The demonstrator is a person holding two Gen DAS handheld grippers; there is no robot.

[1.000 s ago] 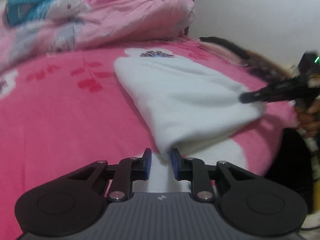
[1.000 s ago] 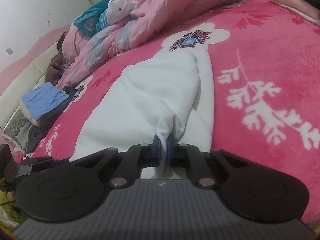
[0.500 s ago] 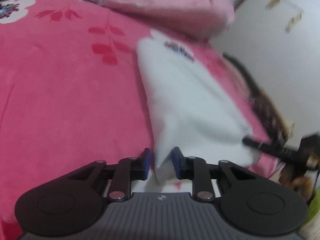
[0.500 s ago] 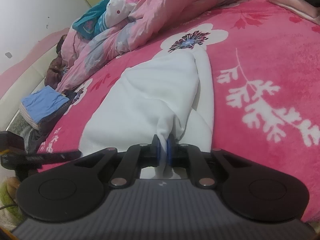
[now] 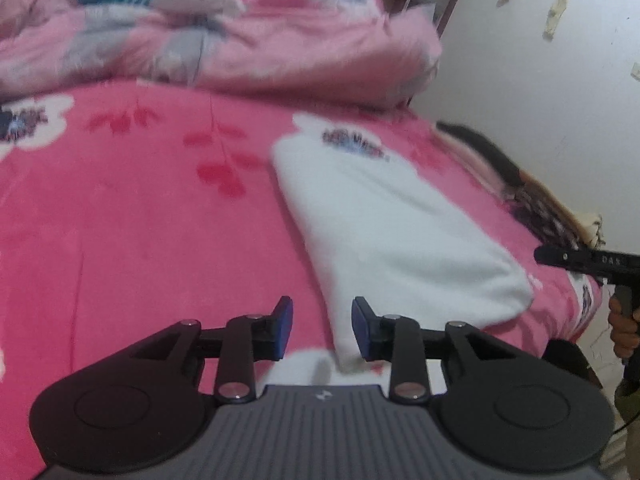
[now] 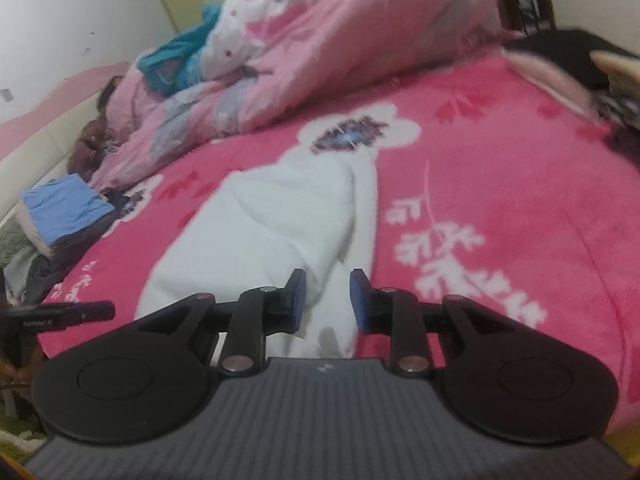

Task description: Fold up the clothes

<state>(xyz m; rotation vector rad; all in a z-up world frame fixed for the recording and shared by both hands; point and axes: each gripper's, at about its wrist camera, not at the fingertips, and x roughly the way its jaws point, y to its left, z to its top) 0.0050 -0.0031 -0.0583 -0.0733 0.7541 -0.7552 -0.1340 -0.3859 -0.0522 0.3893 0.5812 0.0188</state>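
Cloth first: the white fleecy garment (image 6: 280, 224) lies folded into a long narrow strip on the bright pink flowered bed blanket (image 5: 120, 240), its far end by a white printed flower and its near end at the bed's edge. Half a second ago each near corner was pinched between blue pads; now both pairs of jaws have just been opening. The left gripper (image 5: 322, 330) stands moderately parted, the cloth's near corner lying slack by its right pad, not pressed. The right gripper (image 6: 328, 300) is likewise parted, with a ridge of fabric between the pads but untouched. Both corners have dropped onto the bed, so this fold looks laid down and released. Likely next comes a crosswise fold. Beyond lie a crumpled pink duvet (image 6: 340, 40) and a stack of folded clothes topped in blue (image 6: 64, 208).
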